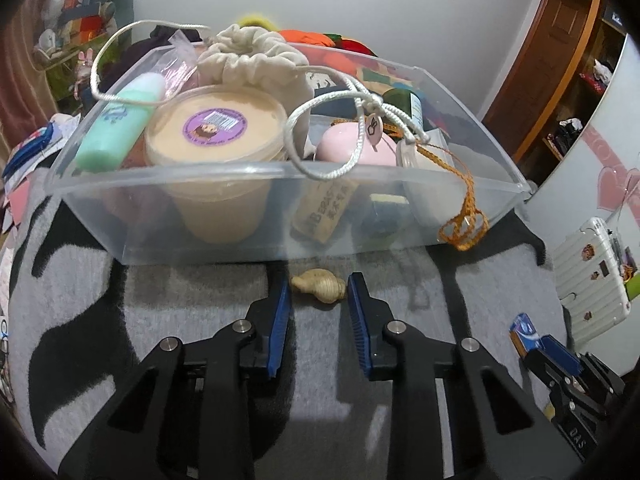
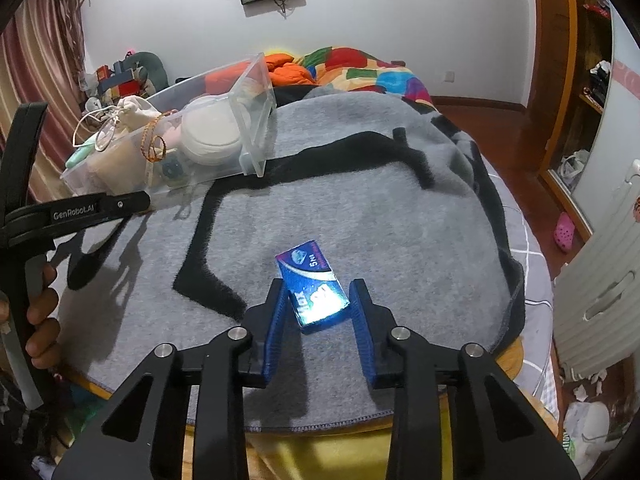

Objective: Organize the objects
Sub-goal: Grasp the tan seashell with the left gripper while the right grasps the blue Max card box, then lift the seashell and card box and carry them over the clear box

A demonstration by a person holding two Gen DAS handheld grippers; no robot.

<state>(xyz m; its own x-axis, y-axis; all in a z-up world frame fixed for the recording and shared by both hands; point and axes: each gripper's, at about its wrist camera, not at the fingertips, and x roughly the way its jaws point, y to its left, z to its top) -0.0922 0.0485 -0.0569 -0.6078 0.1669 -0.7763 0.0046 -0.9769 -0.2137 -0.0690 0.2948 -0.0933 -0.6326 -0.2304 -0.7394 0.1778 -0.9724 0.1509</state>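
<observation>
- Seashell (image 1: 319,289) lies on the grey blanket (image 1: 208,320) just ahead of the left gripper (image 1: 318,294), between its blue fingertips and close to the near wall of the clear plastic bin (image 1: 256,208).
- Its long axis runs crosswise, from one finger toward the other, so closing would squeeze it end to end; the left gripper's fingers stand wide, with small gaps on both sides, holding nothing.
- Blue gum pack (image 2: 314,290) lies flat on the same blanket between the fingers of the right gripper (image 2: 320,300), its long axis running away from the camera and slightly to the left.
- That gripper's fingers are also wide apart; the left-side finger sits at or against the pack's edge, though contact cannot be confirmed.
- Each hand is nearer its own item, and the left one is far closer to the bin.
- Inside the bin: a peach-lidded tub (image 1: 216,128) with a purple sticker, a mint-green tube (image 1: 120,124), a cream drawstring pouch (image 1: 256,60) with its white cord looped over the front rim, a pink oval item (image 1: 352,148), and an orange crocheted chain (image 1: 464,216) hanging over the wall.
</observation>
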